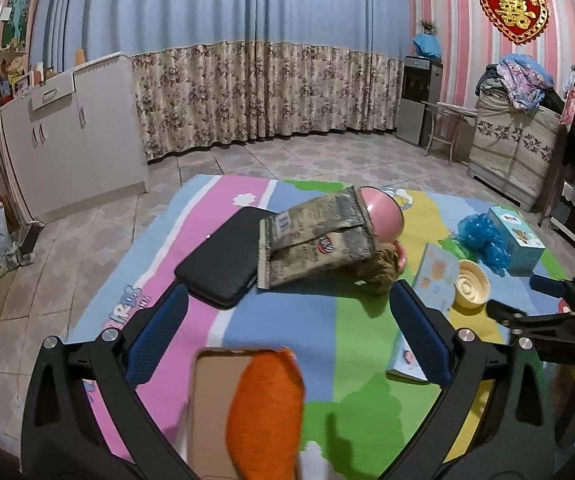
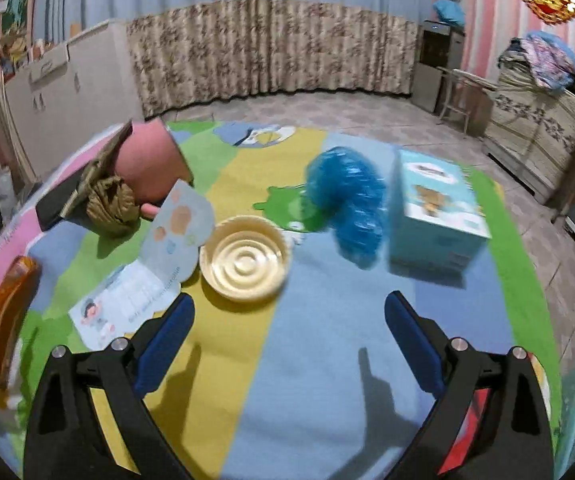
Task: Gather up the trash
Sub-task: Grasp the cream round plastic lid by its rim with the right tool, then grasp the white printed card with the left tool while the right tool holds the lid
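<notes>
Hovering with jaws spread wide and empty, the right gripper (image 2: 289,324) faces the cream ribbed dish (image 2: 244,258) just ahead on the striped play mat (image 2: 327,360), likely lining up a pick. Beyond lie crumpled blue plastic (image 2: 345,204) and a light-blue carton (image 2: 437,208). The left gripper (image 1: 287,320), jaws equally apart, holds nothing above an orange felt piece (image 1: 265,408), a black case (image 1: 223,256) farther off.

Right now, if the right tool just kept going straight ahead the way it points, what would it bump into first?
Probably the crumpled blue plastic bag, roughly in line between the open right tool's fingers. The round cream plastic bowl sits nearer but left of centre; depth is unclear.
</notes>
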`<state>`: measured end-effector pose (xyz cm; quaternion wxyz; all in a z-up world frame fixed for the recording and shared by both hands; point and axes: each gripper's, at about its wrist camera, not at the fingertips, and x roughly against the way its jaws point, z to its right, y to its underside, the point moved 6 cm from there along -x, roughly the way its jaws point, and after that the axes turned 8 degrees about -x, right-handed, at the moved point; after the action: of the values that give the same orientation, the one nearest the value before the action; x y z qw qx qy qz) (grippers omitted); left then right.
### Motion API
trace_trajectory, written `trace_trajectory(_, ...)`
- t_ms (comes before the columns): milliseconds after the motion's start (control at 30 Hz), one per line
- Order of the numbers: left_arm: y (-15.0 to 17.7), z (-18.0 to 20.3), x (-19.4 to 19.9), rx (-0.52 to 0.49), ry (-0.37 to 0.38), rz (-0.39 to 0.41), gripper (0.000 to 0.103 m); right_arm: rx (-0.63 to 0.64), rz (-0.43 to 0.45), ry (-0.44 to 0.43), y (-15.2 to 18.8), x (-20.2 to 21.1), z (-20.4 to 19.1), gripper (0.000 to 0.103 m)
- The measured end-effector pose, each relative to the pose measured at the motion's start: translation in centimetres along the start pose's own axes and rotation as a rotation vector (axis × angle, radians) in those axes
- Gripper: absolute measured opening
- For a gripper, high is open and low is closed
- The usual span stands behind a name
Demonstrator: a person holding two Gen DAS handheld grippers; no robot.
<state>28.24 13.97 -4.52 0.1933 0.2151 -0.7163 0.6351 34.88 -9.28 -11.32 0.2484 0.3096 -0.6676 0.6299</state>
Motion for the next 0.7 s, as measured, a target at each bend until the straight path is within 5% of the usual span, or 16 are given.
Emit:
trace_trajectory(233,-0.1,-0.4,-0.9,0.038,0.021,-0.013,0.097,0.011,-0.062,-0.007,-0.9,-3.1,-1.6,0.090)
trace_trajectory(333,-0.2,0.4,-0.9,0.042,0.040,-0.016,0.097,0.017,-0.067,-0.043,-1.2,-3.1,-2.0,0.065)
trace_trajectory(400,-0.2,1.2,-0.8,0.034,0.049,-0.015,0.097,0.024,-0.067,-0.068,-1.2,-2.8,-2.1,0.061)
trace_trajectory(700,0.5,6.1,-0.5,0.006,0.145,-0.029,0.097,0.057,-0.008,-0.047,0.0,0.7,0.0,0.061)
